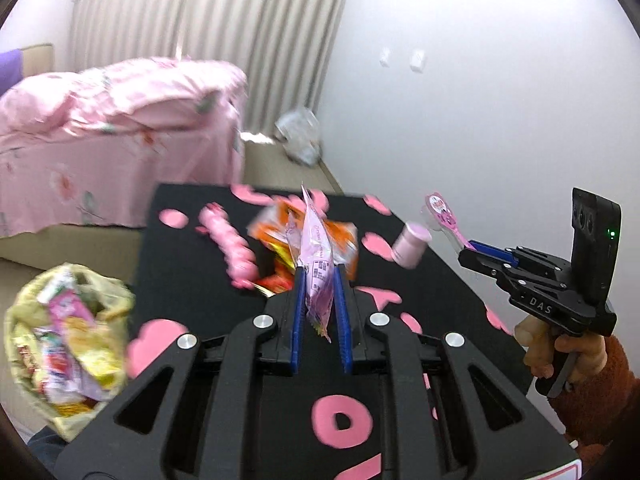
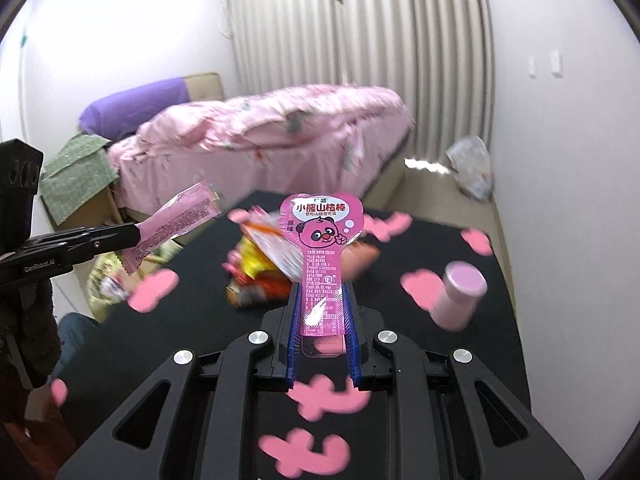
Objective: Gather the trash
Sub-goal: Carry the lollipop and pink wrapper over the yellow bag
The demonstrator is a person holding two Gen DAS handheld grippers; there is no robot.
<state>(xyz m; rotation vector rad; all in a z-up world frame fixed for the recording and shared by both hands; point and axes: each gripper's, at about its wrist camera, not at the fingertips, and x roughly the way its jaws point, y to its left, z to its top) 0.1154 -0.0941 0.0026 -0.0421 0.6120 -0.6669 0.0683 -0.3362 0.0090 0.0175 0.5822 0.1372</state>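
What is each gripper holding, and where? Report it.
The left gripper pinches a pale pink wrapper by its lower end. The right gripper grips a bright pink bear packet by its narrow stem.

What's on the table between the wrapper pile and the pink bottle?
Bare black tabletop with pink printed shapes, nothing loose, between the wrapper pile and the pink bottle. The right wrist view shows it best.

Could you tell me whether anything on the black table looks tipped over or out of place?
Yes: the pink bottle lies tilted on its side near the table edge, apart from the pile of wrappers in the middle. Everything else there is loose trash.
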